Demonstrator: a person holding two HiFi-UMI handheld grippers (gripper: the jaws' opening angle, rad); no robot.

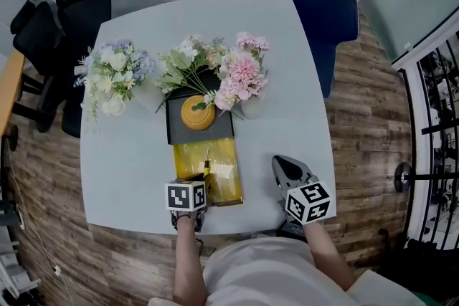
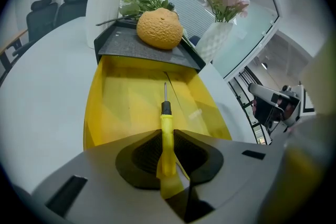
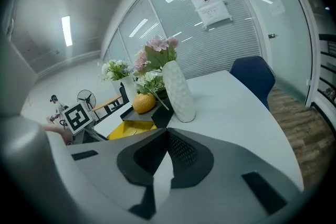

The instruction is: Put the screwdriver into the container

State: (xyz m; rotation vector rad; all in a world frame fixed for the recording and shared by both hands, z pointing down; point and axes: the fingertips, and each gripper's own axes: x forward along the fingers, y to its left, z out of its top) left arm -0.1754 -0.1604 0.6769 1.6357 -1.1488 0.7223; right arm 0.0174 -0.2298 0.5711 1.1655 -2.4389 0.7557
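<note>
A yellow-handled screwdriver (image 2: 166, 118) is clamped in my left gripper (image 2: 167, 136), its metal tip pointing forward over the inside of the yellow container (image 2: 121, 102). In the head view the left gripper (image 1: 204, 179) hovers at the near edge of the yellow container (image 1: 185, 158), with the screwdriver (image 1: 206, 168) sticking out above it. My right gripper (image 1: 282, 164) rests to the right of the container near the table's front edge. Its jaws are closed together with nothing between them, as the right gripper view (image 3: 167, 132) shows.
A black tray (image 1: 179, 132) carrying an orange fruit (image 1: 198, 112) sits just behind the container. White vases with flowers (image 1: 240, 75) (image 1: 111, 75) stand further back. A blue chair (image 1: 326, 14) is at the table's far right, black chairs (image 1: 64, 18) at the far left.
</note>
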